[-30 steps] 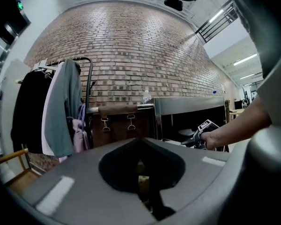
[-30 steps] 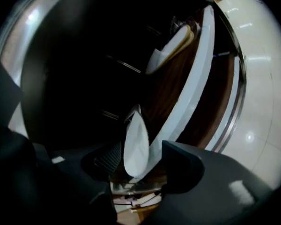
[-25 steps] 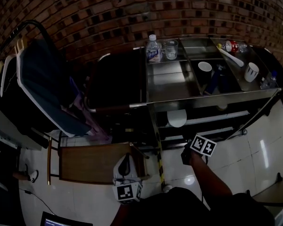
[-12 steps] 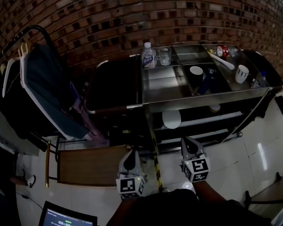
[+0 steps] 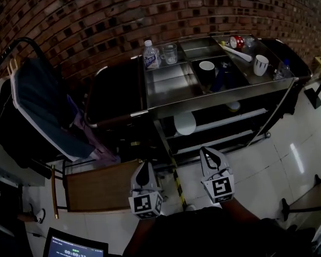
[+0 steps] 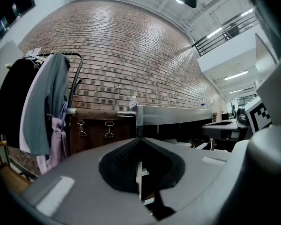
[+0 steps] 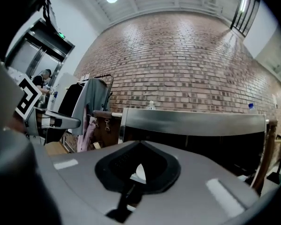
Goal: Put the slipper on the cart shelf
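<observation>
Apparently placed: slipper on the shelf, both grippers empty

Nearest, at the bottom centre of the head view, the left gripper (image 5: 144, 167) and the right gripper (image 5: 206, 153) hover side by side above the pale tiled floor (image 5: 267, 159), pointing at the cart. Each gripper's own view shows its dark jaws clenched together on nothing, with only a thin slit of light between them.

Judging from that, the step in hand is to check the placement and keep clear. Doing it well means holding both tips well apart from the shelf rail, so nothing nudges the slipper. It also means looking whether the slipper sits wholly inside the rail rather than overhanging. If it overhangs, a gentle push from a closed tip should be enough.

Beyond, in the middle of the frame, stands the stainless-steel cart (image 5: 219, 96). On its middle shelf (image 5: 230, 121), just under the top tray's front rim, lies the white rounded slipper (image 5: 184, 123). It reads as a pale oval, its upper part hidden by the rim. Which way up it lies is too small to tell. Behind, filling the top of the frame, rises the red brick wall (image 5: 96, 15).
</observation>
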A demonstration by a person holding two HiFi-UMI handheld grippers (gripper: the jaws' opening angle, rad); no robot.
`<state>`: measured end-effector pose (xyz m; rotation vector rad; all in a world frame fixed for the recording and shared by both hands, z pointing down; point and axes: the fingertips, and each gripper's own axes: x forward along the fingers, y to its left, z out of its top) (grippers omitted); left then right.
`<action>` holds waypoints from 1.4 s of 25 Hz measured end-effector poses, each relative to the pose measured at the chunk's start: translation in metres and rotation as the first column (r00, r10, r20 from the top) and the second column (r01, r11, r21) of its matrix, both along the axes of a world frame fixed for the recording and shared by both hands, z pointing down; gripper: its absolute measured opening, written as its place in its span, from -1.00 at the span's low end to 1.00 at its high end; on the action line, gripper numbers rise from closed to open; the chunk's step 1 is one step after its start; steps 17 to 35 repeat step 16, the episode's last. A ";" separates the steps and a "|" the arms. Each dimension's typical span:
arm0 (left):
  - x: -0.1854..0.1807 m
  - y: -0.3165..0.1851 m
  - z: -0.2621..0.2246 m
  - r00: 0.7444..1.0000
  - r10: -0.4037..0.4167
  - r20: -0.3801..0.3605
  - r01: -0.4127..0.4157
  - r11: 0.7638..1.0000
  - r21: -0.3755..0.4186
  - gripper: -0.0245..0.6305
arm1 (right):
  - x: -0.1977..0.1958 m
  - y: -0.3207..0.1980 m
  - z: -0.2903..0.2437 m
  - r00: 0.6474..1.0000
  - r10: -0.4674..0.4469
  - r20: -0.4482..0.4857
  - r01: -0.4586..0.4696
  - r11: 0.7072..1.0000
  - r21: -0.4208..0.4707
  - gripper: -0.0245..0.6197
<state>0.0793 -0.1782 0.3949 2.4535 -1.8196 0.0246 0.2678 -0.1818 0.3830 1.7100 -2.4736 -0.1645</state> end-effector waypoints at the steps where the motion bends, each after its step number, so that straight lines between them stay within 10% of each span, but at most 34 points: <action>1: 0.002 0.000 -0.001 1.000 0.004 0.001 -0.004 1.000 0.000 -0.88 | 0.001 0.002 -0.001 1.000 0.001 -0.002 -0.001 1.000 0.009 -0.92; 9: 0.024 0.007 -0.013 0.994 0.056 0.099 -0.061 0.997 0.055 -0.88 | -0.002 0.014 -0.012 0.998 -0.003 -0.057 0.007 0.997 0.083 -0.92; 35: 0.023 0.013 -0.011 0.995 0.064 0.082 -0.068 0.997 0.043 -0.88 | -0.010 0.017 -0.007 0.997 -0.022 -0.075 0.027 0.997 0.069 -0.92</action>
